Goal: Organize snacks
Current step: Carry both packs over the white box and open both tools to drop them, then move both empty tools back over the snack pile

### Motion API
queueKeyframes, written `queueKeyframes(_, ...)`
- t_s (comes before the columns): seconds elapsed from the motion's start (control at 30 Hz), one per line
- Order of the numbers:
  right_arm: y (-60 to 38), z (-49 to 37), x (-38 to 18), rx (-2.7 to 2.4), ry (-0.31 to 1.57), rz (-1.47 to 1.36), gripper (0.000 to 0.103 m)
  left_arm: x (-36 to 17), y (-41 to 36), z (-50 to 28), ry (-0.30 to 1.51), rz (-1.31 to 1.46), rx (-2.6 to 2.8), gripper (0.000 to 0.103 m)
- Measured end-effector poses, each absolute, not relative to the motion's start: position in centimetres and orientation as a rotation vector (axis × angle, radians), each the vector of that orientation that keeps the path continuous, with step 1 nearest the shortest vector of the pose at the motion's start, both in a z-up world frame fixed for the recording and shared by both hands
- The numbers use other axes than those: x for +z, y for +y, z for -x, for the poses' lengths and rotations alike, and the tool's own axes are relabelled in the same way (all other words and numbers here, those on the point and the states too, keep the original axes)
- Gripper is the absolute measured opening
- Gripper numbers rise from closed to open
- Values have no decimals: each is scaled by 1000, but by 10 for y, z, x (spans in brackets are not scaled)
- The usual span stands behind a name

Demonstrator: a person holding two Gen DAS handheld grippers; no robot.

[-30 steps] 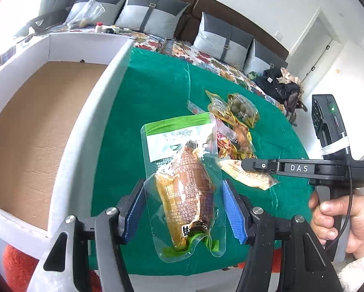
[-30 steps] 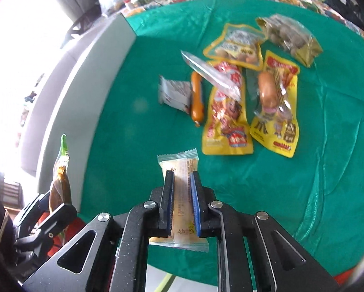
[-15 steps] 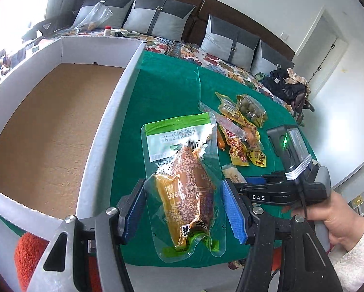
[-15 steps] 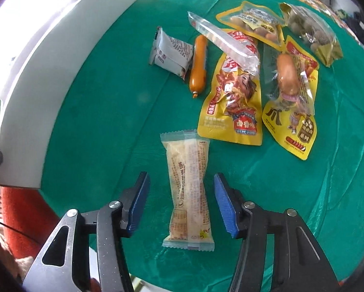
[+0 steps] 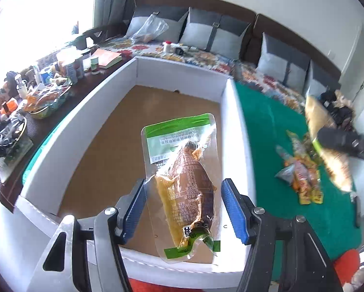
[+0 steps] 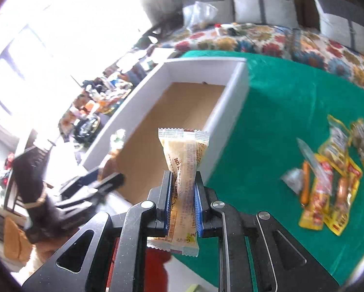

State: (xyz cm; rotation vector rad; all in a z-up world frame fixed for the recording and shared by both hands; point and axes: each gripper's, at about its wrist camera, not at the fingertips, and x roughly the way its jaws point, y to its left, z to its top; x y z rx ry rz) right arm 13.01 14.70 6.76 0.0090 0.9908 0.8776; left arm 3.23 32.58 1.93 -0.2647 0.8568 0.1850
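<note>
My left gripper (image 5: 183, 209) is shut on a clear green-topped pouch (image 5: 184, 180) with a brown snack inside, held over the near end of the white box (image 5: 228, 131) with a brown cardboard floor. My right gripper (image 6: 182, 202) is shut on a pale yellow wrapped bar (image 6: 183, 182), lifted off the table and pointing at the white box (image 6: 233, 102). The bar also shows blurred in the left wrist view (image 5: 328, 146). The left gripper shows blurred in the right wrist view (image 6: 94, 182).
Several snack packets (image 6: 328, 185) lie in a pile on the green tablecloth (image 6: 267, 126) to the right of the box. A dark side table (image 5: 36, 102) crowded with items stands left of the box. A sofa with grey cushions (image 5: 206, 34) runs behind.
My right gripper has shut on the yellow bar and lifted it toward the box. My left gripper has carried the pouch left, from above the tablecloth to over the box.
</note>
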Motion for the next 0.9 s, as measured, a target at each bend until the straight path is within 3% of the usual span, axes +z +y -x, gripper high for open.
queueKeyframes(0.07, 170, -132, 66, 921, 996, -39, 29, 7, 337, -36, 896, 240, 250, 81)
queueKeyframes(0.1, 177, -135, 62, 920, 1009, -46, 53, 1, 340, -35, 903, 237, 268, 83)
queueKeyframes(0.13, 177, -135, 62, 911, 996, -59, 63, -2, 343, -31, 898, 236, 284, 84)
queueKeyframes(0.3, 113, -122, 61, 793, 879, 0, 70, 0, 339, -20, 810, 291, 320, 84)
queueKeyframes(0.5, -19, -118, -45, 406, 841, 246, 72, 24, 267, -50, 695, 187, 170, 84)
queueKeyframes(0.63, -133, -105, -95, 172, 887, 225, 72, 10, 223, -82, 745, 3, 160, 84)
queueKeyframes(0.9, -241, -74, -78, -45, 792, 55, 72, -20, 178, -92, 788, -309, 233, 84)
